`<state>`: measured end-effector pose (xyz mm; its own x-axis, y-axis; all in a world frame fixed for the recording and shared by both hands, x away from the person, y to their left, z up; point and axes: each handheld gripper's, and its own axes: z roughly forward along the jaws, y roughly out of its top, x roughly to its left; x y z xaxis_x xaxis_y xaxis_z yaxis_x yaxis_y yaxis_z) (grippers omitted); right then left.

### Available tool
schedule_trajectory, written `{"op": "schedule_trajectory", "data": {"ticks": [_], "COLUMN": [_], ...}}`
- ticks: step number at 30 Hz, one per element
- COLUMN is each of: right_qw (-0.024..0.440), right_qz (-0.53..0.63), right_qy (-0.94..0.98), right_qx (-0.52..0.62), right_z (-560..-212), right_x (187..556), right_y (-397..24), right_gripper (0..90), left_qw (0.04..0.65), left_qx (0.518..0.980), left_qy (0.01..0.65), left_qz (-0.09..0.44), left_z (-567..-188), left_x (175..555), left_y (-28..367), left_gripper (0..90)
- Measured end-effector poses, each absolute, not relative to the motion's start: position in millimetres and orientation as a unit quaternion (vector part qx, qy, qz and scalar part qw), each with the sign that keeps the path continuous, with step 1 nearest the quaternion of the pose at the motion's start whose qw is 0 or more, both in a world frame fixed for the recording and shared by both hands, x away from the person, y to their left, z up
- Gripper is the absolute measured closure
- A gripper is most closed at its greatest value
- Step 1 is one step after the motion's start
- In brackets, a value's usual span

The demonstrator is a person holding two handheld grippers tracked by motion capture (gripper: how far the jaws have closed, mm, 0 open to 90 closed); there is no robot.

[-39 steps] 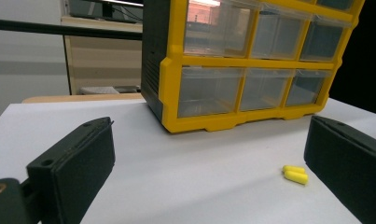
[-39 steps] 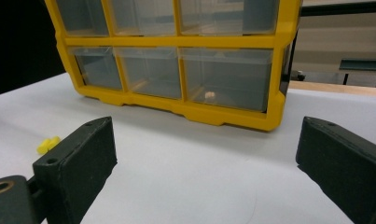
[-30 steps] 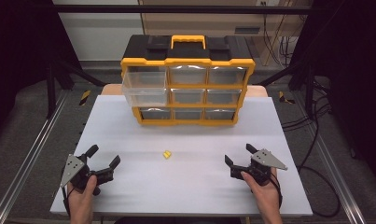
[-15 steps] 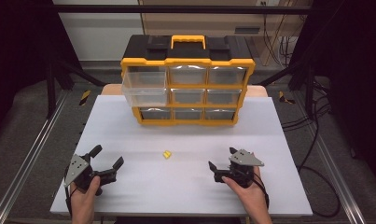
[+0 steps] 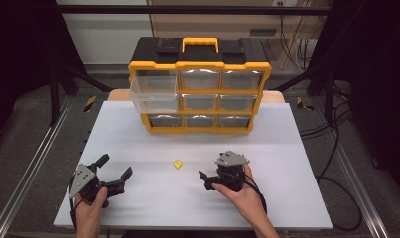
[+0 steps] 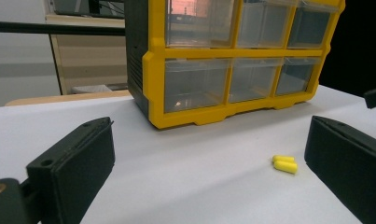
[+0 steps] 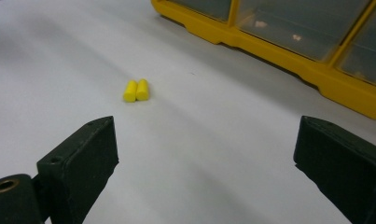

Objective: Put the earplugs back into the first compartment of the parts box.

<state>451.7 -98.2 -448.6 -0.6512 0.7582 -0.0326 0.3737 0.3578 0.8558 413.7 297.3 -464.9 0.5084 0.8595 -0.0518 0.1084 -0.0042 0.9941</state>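
Note:
Two small yellow cylinders (image 5: 177,163) lie side by side on the white table (image 5: 287,148), in front of a yellow-and-black drawer organizer (image 5: 200,84). Its top-left clear drawer (image 5: 153,94) is pulled out. My right gripper (image 5: 206,179) sits just right of the cylinders, pointing left at them, open and holding nothing. In the right gripper view the cylinders (image 7: 136,90) lie ahead, left of centre, beyond the open gripper (image 7: 206,144). My left gripper (image 5: 115,166) rests open at the front left. In its view the cylinders (image 6: 284,164) lie near the right jaw of the gripper (image 6: 209,149).
The organizer (image 6: 199,70) fills the back middle of the table, and its yellow base (image 7: 293,51) runs across the top of the right gripper view. Metal rails and cables flank the table on the floor. The table's front edge is close behind both hands.
My right gripper has moved left from the front right toward the yellow cylinders and turned to face them. The left gripper has barely shifted.

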Motion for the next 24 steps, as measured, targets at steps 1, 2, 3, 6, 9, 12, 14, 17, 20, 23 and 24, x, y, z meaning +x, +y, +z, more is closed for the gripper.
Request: {"op": "schedule_trajectory", "data": {"ticks": [1, 2, 3, 6, 9, 12, 14, 17, 20, 23, 24], "right_qw": [0.210, 0.210, 0.205, 0.194, 0.177, 0.171, 0.149, 0.137, 0.128, 0.120, 0.117], "right_qz": [0.438, 0.438, 0.436, 0.421, 0.402, 0.399, 0.399, 0.401, 0.404, 0.405, 0.403], "right_qy": [0.802, 0.802, 0.804, 0.815, 0.827, 0.829, 0.833, 0.837, 0.835, 0.834, 0.836], "right_qx": [0.349, 0.349, 0.349, 0.348, 0.351, 0.353, 0.353, 0.347, 0.350, 0.355, 0.354], "right_z": [-444.1, -444.1, -442.8, -440.6, -442.6, -444.4, -447.0, -448.9, -453.1, -456.5, -458.4], "right_x": [456.3, 456.3, 457.7, 464.2, 472.8, 476.6, 482.8, 487.4, 493.1, 497.2, 499.5], "right_y": [-87.9, -87.9, -84.5, -71.2, -54.2, -47.5, -40.0, -33.8, -29.5, -26.6, -25.3], "right_gripper": [7.0, 7.0, 7.6, 9.5, 14.2, 19.5, 29.5, 40.9, 52.2, 57.9, 61.0], "left_qw": [0.594, 0.594, 0.594, 0.596, 0.595, 0.595, 0.598, 0.595, 0.595, 0.595, 0.597], "left_qx": [0.636, 0.636, 0.637, 0.638, 0.640, 0.641, 0.640, 0.645, 0.646, 0.646, 0.645], "left_qy": [0.380, 0.380, 0.379, 0.376, 0.374, 0.374, 0.372, 0.371, 0.370, 0.370, 0.369], "left_qz": [0.314, 0.314, 0.312, 0.311, 0.309, 0.307, 0.307, 0.305, 0.303, 0.303, 0.303], "left_z": [-465.0, -465.0, -464.9, -464.4, -464.6, -465.0, -464.4, -465.3, -465.4, -465.1, -464.8], "left_x": [414.2, 414.2, 414.1, 413.7, 414.5, 414.4, 413.8, 415.7, 416.2, 415.8, 415.5], "left_y": [296.6, 296.6, 296.1, 294.8, 293.6, 293.3, 292.9, 291.9, 291.1, 290.5, 289.5], "left_gripper": [1.4, 1.3, 1.3, 1.3, 1.3, 1.3, 1.3, 1.3, 1.3, 1.4, 1.4]}}
